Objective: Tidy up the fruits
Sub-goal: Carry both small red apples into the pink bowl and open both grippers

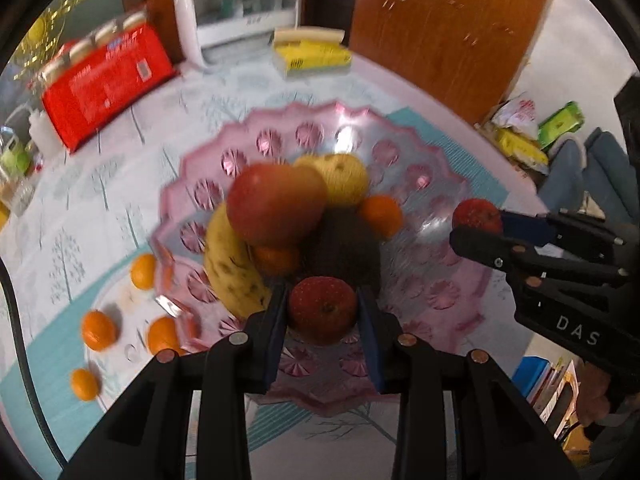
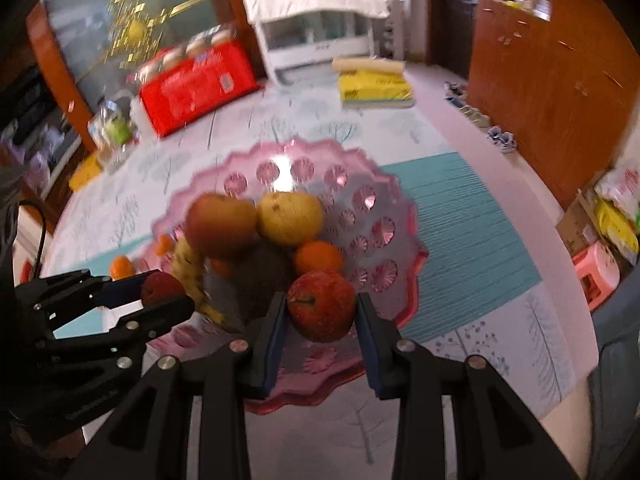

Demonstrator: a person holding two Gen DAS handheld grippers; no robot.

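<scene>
**A:** How far along does it look?

**B:** Start nearest. The left gripper (image 1: 322,312) pinches a red apple (image 1: 322,309) between its pads, held over the near rim of the pink fruit bowl (image 1: 440,280). The right gripper (image 2: 322,312) pinches a second red apple (image 2: 322,306) the same way, over the bowl's near side.

**A:** So neither is placed?

**B:** Not yet. Farther in, the bowl already holds a heap: a banana (image 1: 230,268), a large reddish apple (image 1: 276,204), a yellow pear (image 1: 344,178) and an orange (image 1: 381,210). Something dark sits in the middle; with the blur I cannot tell what it is.

**A:** What's left?

**B:** Four small oranges (image 1: 98,330) lie on the tablecloth (image 1: 100,200), just outside the bowl's left rim. I'd judge it past halfway: two apples to release, then those.
</scene>
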